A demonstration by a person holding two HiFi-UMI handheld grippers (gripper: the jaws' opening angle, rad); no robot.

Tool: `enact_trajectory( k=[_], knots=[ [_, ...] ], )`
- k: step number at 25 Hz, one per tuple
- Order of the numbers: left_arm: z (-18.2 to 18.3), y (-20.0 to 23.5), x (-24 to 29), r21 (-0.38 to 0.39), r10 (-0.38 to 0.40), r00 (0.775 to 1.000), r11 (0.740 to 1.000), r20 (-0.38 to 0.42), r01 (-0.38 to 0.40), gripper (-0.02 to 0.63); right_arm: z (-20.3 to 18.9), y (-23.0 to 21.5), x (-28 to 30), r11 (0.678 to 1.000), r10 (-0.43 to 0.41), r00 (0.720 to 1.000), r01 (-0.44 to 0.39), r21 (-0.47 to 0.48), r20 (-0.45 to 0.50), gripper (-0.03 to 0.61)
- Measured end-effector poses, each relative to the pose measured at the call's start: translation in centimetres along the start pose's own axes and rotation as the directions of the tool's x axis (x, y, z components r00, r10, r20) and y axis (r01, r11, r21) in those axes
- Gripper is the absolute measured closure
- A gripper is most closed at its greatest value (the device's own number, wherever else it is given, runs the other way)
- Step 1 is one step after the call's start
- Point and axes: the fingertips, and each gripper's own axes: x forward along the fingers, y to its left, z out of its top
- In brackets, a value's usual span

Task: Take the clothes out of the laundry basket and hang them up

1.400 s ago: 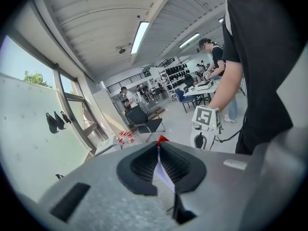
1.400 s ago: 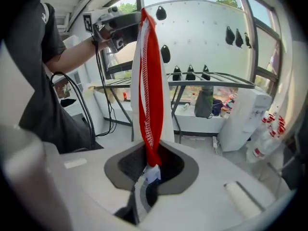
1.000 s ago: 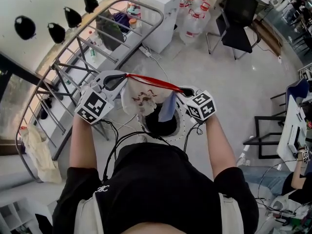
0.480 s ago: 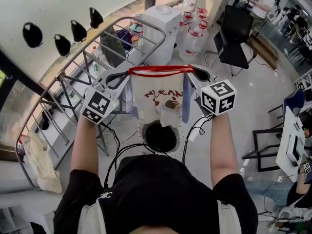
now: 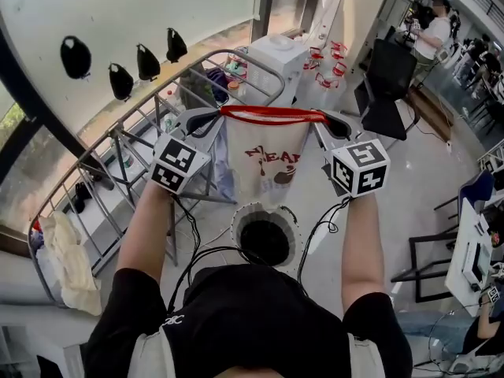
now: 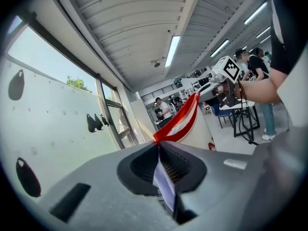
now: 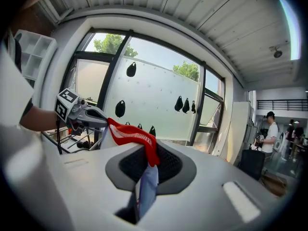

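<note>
Gripping a white cloth garment with a red band and dark red print (image 5: pixel 272 160) by the two ends of that band, left tongs (image 5: pixel 214 118) and right tongs (image 5: pixel 321 120) both clenched on the fabric. Stretched flat in the air above a round white perforated laundry basket (image 5: pixel 240 219) on the floor, near a grey metal-tube drying rack (image 5: pixel 118 136).

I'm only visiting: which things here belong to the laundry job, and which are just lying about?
Job: red-trimmed garment, gripped by left claw and right claw; laundry basket; drying rack.
Lying about: water dispenser, water bottles, office chair.
</note>
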Motion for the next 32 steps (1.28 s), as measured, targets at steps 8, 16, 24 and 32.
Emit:
enact_trajectory(
  k=[8, 16, 24, 32],
  knots=[
    [-1.7, 0.4, -3.3, 0.005, 0.032, 0.999, 0.999, -0.019, -0.032, 0.592, 0.3, 4.3, 0.0, 1.0, -0.014, 1.0, 0.014, -0.01, 0.017, 0.545],
    [-1.5, 0.2, -7.6, 0.021, 0.095, 0.995, 0.995, -0.018, -0.095, 0.592, 1.0, 7.4, -0.8, 0.997, 0.036, 0.999, -0.037, 0.066, 0.016, 0.545],
    [2.1, -0.8, -12.9, 0.056, 0.222, 0.975, 0.974, -0.025, -0.221, 0.592, 2.8, 9.4, -3.4, 0.993, 0.109, 0.994, -0.11, 0.033, 0.027, 0.543],
    [5.5, 1.2, -19.8, 0.18, 0.384, 0.921, 0.913, -0.071, -0.367, 0.592, 8.9, 13.0, -2.4, 0.975, 0.221, 0.968, -0.219, -0.032, 0.116, 0.543]
  ],
)
